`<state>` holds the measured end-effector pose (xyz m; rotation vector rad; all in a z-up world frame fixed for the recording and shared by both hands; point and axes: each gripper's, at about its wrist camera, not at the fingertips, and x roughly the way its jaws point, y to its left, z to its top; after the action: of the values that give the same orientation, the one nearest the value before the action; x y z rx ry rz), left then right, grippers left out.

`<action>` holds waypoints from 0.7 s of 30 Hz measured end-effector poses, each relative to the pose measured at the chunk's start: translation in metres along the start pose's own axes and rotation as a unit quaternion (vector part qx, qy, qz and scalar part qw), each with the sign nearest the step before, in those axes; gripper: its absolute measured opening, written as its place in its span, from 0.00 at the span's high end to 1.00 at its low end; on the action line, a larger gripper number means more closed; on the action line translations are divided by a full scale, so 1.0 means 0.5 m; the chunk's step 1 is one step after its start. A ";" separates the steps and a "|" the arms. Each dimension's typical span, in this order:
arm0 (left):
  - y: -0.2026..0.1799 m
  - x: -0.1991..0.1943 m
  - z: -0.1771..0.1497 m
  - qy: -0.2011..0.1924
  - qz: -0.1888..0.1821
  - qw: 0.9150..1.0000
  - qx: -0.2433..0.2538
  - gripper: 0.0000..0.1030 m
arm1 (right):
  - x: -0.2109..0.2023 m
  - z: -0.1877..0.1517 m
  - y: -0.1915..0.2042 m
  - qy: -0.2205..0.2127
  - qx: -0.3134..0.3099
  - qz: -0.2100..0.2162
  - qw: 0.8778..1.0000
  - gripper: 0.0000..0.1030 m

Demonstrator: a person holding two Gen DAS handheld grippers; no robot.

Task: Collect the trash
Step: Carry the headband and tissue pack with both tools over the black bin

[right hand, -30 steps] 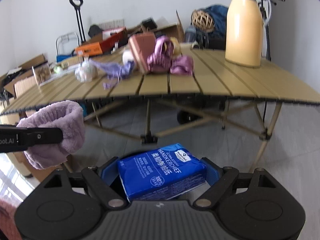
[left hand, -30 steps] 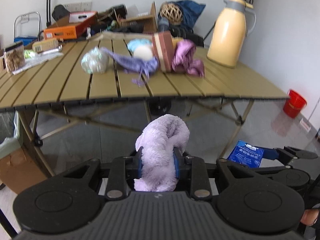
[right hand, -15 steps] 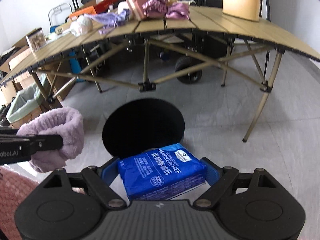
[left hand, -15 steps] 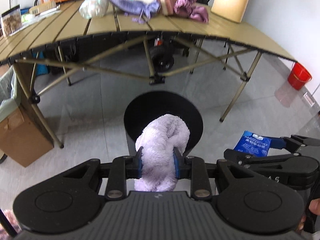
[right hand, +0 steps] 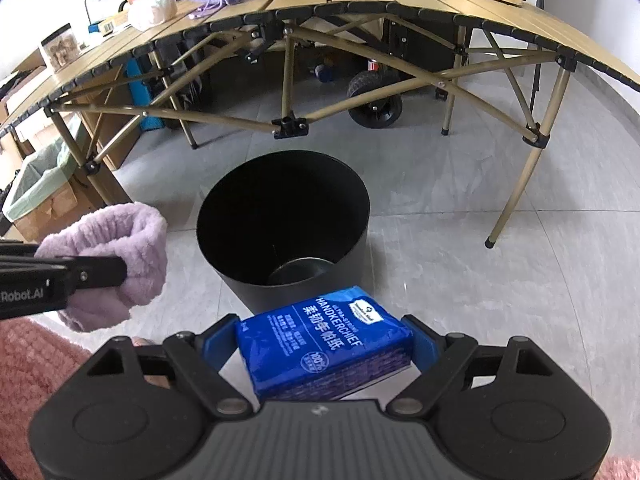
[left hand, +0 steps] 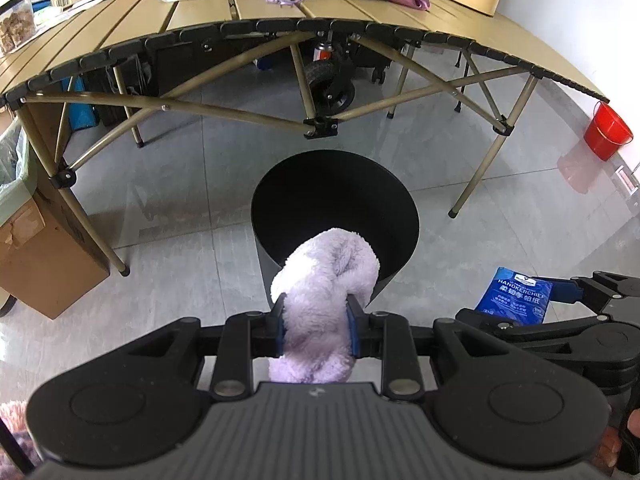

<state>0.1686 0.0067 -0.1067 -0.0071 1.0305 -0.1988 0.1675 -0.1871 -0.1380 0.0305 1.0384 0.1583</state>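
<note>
Right view only: bin (right hand: 282, 216) bottom; left fingers (left hand: 280, 316) clamping towel (left hand: 324, 280), right fingers (right hand: 218, 340) gripping tissue pack (right hand: 324, 344).

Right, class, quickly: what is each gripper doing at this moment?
Left gripper: shut on the fluffy lilac cloth, near the black bin.
Right gripper: shut on the blue handkerchief pack.

Left gripper (left hand: 316, 322): was level with the table (left hand: 360, 20) top, now tipped down over the bin (left hand: 336, 216).
Cloth (left hand: 324, 292): its top now overlaps the bin's near rim.
Right gripper (right hand: 324, 344): likewise lowered towards the bin.
Tissue pack (right hand: 324, 344): now just short of the bin's near wall.
</note>
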 end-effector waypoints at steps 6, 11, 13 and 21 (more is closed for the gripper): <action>0.014 0.012 0.021 0.002 0.007 1.000 -0.011 0.73 | 0.018 0.030 0.010 0.000 -0.010 0.010 1.000 0.17; 0.035 0.029 0.057 0.006 0.014 1.000 -0.025 0.73 | 0.049 0.072 0.026 0.006 -0.027 0.020 0.999 0.17; 0.044 0.040 0.078 0.010 0.015 0.999 -0.027 0.73 | 0.068 0.095 0.032 0.007 -0.033 0.024 0.999 0.17; 0.079 0.101 0.153 0.023 0.019 0.999 -0.033 0.73 | 0.171 0.185 0.046 0.033 -0.061 0.031 0.997 0.17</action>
<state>0.2651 0.0305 -0.1142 -0.0425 1.0828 -0.1318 0.2869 -0.1472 -0.1618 -0.0543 1.0930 0.2804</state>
